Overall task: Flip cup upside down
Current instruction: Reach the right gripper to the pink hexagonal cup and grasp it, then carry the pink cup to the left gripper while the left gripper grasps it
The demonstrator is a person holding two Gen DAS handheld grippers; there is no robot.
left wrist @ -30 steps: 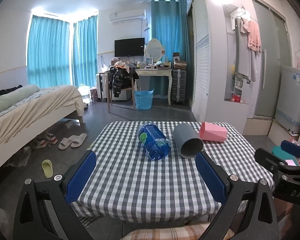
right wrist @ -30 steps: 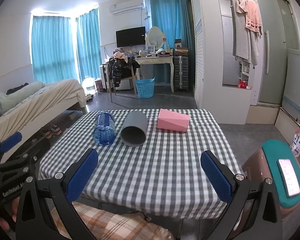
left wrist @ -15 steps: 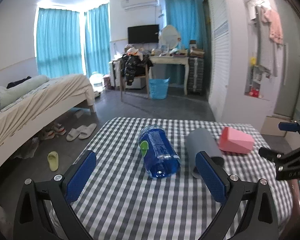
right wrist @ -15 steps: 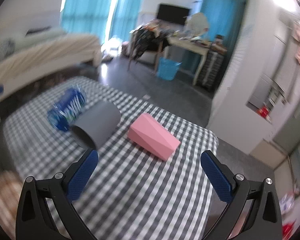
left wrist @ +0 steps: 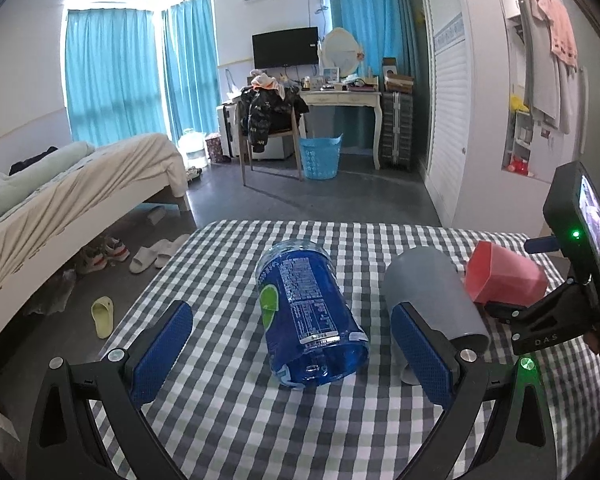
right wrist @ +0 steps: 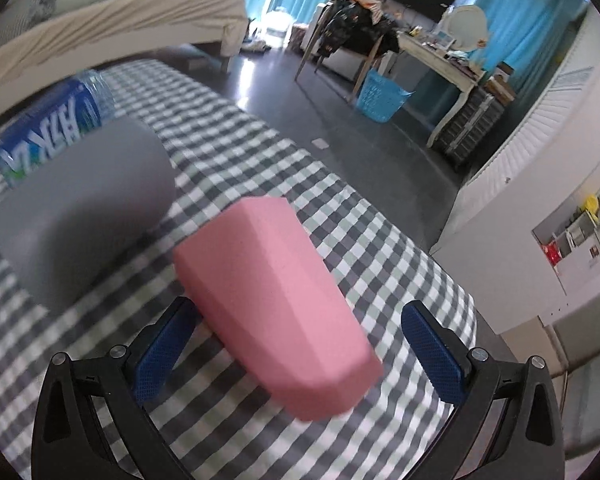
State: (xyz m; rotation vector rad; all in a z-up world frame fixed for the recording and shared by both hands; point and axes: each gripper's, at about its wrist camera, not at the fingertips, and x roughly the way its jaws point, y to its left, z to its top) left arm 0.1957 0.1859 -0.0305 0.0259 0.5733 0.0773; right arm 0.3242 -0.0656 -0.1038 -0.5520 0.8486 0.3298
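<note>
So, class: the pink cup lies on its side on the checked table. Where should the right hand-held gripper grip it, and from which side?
Grip the pink cup across its faceted mid-body, approaching from its near end with the right hand-held gripper, whose open jaws already flank it.

daylight through curtains (left wrist: 116, 76); fisheye edges warped; right wrist view blurred.
</note>
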